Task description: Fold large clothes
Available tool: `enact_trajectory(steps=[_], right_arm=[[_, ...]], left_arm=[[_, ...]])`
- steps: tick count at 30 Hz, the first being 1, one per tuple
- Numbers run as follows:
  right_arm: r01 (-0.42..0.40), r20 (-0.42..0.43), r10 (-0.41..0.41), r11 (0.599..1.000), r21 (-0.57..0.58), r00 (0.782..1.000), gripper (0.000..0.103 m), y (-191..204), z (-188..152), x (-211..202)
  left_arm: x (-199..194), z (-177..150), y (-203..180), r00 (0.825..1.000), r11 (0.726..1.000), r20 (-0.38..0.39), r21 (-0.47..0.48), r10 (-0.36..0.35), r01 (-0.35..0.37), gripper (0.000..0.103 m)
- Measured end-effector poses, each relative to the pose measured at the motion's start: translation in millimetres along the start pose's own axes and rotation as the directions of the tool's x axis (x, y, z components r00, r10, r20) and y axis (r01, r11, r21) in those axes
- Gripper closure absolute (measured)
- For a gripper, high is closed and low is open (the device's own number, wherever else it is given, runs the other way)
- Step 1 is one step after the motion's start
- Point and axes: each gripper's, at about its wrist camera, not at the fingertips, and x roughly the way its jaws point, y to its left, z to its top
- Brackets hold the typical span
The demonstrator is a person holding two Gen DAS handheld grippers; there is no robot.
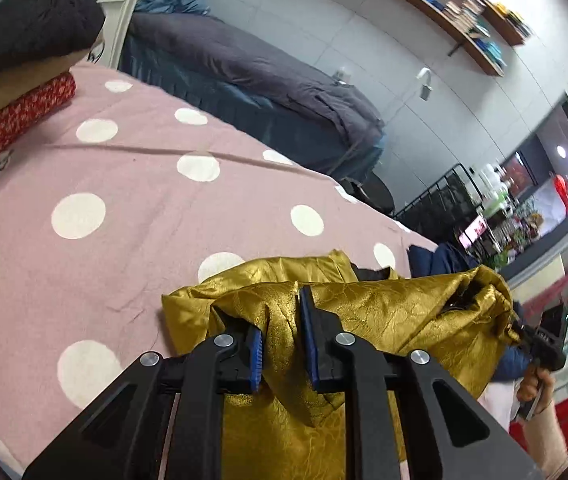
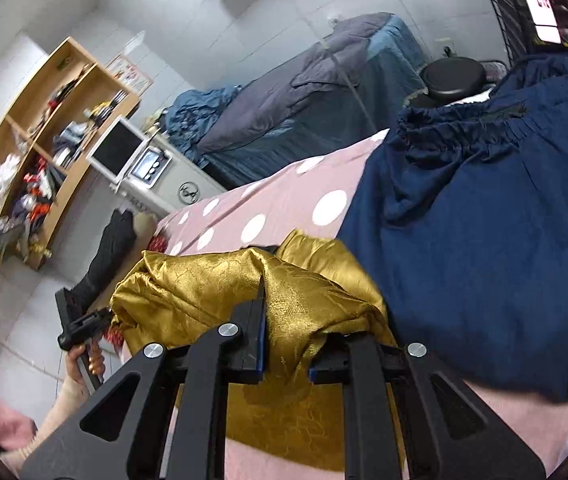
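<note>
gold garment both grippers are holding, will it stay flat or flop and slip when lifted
Probably floppy: the gold garment sags and bunches between the left gripper and the right gripper. Its shiny, satin-like surface suggests it may slide in the pads. It looks thin, so likely light for its size.

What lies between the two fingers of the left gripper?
A bunched fold of the gold garment fills the gap of the left gripper, seen in the left wrist view.
</note>
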Motion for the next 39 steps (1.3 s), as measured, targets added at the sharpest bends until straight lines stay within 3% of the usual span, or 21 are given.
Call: enact_trajectory(steps=[2,5,9,11,14,17,19,21,22,25,26,28,30,33,39], right_arm=[[0.027,-0.011,-0.027,0.999,0.026,1.0,0.088,-8.3,5.7,17.2],[0.054,-0.032,-0.051,0.995,0.086,0.998,0.088,-24.9,7.1,41.6],[0.065,-0.048,-0.057,0.979,0.195,0.997,0.088,-50.5,-0.9,61.7],[0.026,-0.042,-0.015,0.961,0.276,0.999,0.084,-66.2,-3.2,69.3],[-0.075,0.001,0.082,0.907,0.414,0.997,0.081,-88.4,-7.8,72.7],[-0.119,0.018,0.125,0.876,0.468,0.992,0.076,-95.6,-10.0,72.2],[-0.134,0.023,0.141,0.864,0.486,0.99,0.066,-93.0,-9.6,67.7],[-0.142,0.053,0.133,0.851,0.505,0.99,0.043,-85.9,-9.1,55.1],[-0.141,0.074,0.12,0.855,0.499,0.99,0.039,-80.6,-7.1,49.7],[-0.019,0.126,-0.022,0.948,0.317,0.992,0.032,-38.2,-4.7,17.1],[0.068,0.137,-0.097,0.976,0.205,0.986,0.031,-16.8,-7.6,9.1],[0.184,0.15,-0.185,0.983,0.017,0.971,0.027,18.1,-21.5,5.2],[0.279,0.131,-0.259,0.945,-0.172,0.957,0.027,53.2,-47.1,10.9],[0.383,0.112,-0.367,0.855,-0.35,0.923,0.027,82.5,-90.5,24.3],[0.411,0.023,-0.452,0.787,-0.461,0.892,0.027,84.3,-143.5,45.8]], left_arm=[[17.4,1.9,5.8,1.0,0.998,-0.028,-0.053,0.014,-0.015,0.083],[36.9,-2.5,16.1,0.998,0.993,-0.056,-0.117,0.02,-0.027,0.062],[31.9,-5.5,36.4,0.995,0.975,0.03,-0.208,0.092,-0.084,0.013],[20.4,-4.9,55.0,0.992,0.955,0.089,-0.291,0.087,-0.057,0.012],[8.8,-4.8,64.6,0.994,0.94,0.099,-0.342,0.044,-0.008,0.012],[-6.3,-9.5,43.2,0.991,0.97,0.111,-0.238,0.074,-0.046,0.012],[-14.8,-19.8,15.1,0.989,0.989,0.105,-0.112,0.104,-0.092,0.012],[-21.7,-34.3,-15.7,0.983,0.989,0.114,0.017,0.145,-0.147,0.011],[-25.3,-42.7,-30.6,0.979,0.982,0.125,0.081,0.161,-0.171,0.009],[-26.9,-72.4,-70.0,0.968,0.945,0.151,0.231,0.199,-0.23,0.007],[-24.4,-84.7,-83.2,0.965,0.929,0.149,0.273,0.216,-0.25,0.007],[-20.3,-103.7,-96.9,0.961,0.911,0.146,0.312,0.234,-0.27,0.007],[-13.3,-126.3,-106.2,0.953,0.892,0.146,0.338,0.264,-0.299,0.007],[-2.6,-155.7,-114.3,0.942,0.861,0.137,0.382,0.307,-0.336,0.007],[6.2,-179.5,-108.9,0.925,0.836,0.126,0.398,0.358,-0.378,0.006]])
